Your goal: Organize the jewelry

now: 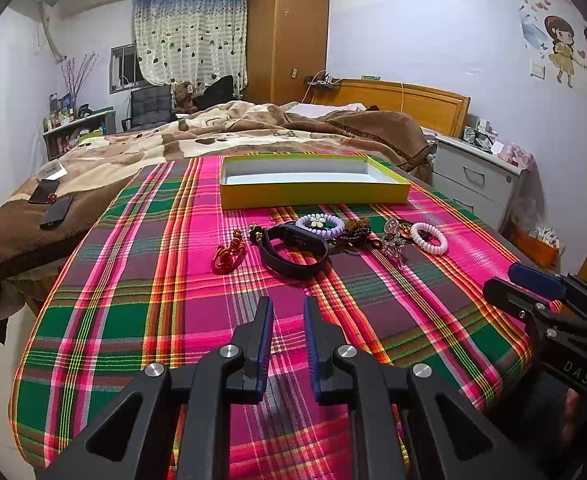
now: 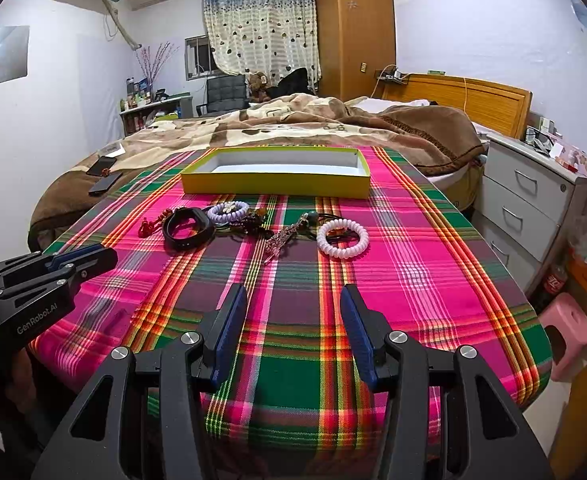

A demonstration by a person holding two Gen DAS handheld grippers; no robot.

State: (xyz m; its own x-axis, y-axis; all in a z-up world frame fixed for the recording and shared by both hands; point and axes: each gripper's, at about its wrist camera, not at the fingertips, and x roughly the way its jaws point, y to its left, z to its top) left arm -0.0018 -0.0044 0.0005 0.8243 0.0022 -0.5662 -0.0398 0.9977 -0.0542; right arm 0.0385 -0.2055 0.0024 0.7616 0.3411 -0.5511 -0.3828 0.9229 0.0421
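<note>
Both grippers hover low over the pink, green and orange plaid tablecloth (image 2: 413,248), and the landmark here is the shallow yellow cardboard box with the white inside (image 1: 313,192), sitting open at the far end of the cloth. Just in front of that box runs a loose row of jewelry: the red beaded cord bracelet (image 1: 227,254) off its near left corner, then the black strap wristband (image 1: 293,250), with the lilac bead bracelet with a white flower (image 1: 319,224) right behind it, closest to the box's front wall. Further right along the wall come a dark bead string (image 1: 355,234), a silvery dangling charm piece (image 1: 393,242) and the white spiral coil hair tie (image 2: 342,238) near the box's right corner. The left gripper (image 1: 288,308) has its blue-padded jaws a narrow gap apart, nothing between them, and the black wristband lies just ahead of its tips, on the box side. The right gripper (image 2: 293,300) stands with jaws wide apart and empty, the charm piece and the coil tie ahead of them, well short of contact.
</note>
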